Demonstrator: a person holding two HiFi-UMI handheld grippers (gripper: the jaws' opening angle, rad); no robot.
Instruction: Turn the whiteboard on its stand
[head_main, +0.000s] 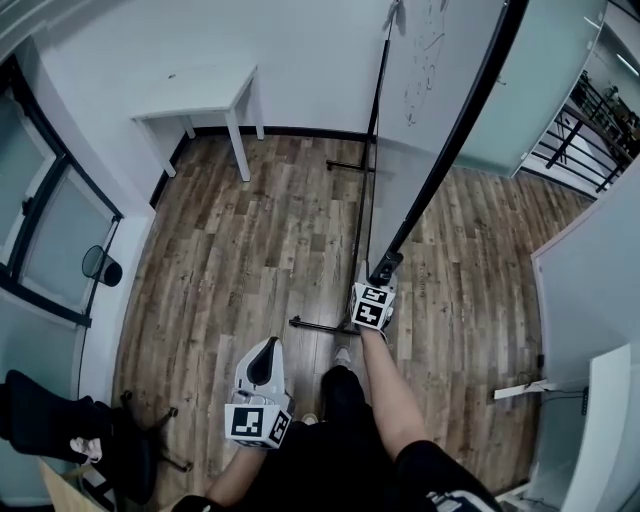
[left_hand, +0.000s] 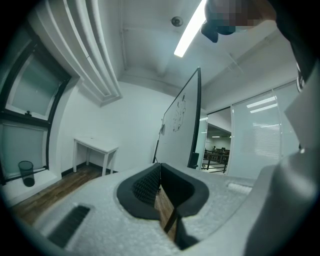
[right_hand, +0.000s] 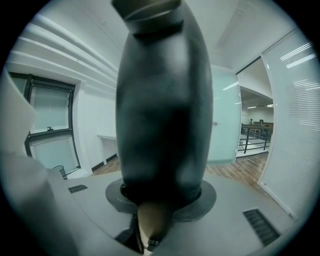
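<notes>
whiteboard (head_main: 430, 60): we see it standing mid-room on the wooden floor (head_main: 250, 250). It runs from just ahead of us toward the far wall, its scribbled white face turned to the left of the head view.
black frame (head_main: 443, 150): it follows the board's right-hand edge down to our right tongs.
right tongs (head_main: 383, 272): pinching the black frame at its near end (in the right gripper view the dark frame fills the whole gap between the pads).
left tongs (left_hand: 159, 167): pressed together with nothing in them, held low at our left and well apart from the board.
stand (head_main: 376, 110): a thin black pole goes up the board's left side.
foot bar (head_main: 318, 325): it lies across the floor just in front of our shoe (head_main: 343, 357), the nearest thing underfoot.
white bench (head_main: 200, 95): against the far wall, left of the board and apart from it.
window (head_main: 45, 225): on the left wall, with a dark cup (left_hand: 26, 173) on its sill.
chair (head_main: 125, 450): a black office chair low at our left, behind the left tongs.
glass partition (head_main: 540, 90): close along the board's right side, with a black railing (head_main: 590, 120) beyond it.
power strip (head_main: 522, 389): white, on the floor at our right by a white wall panel.
</notes>
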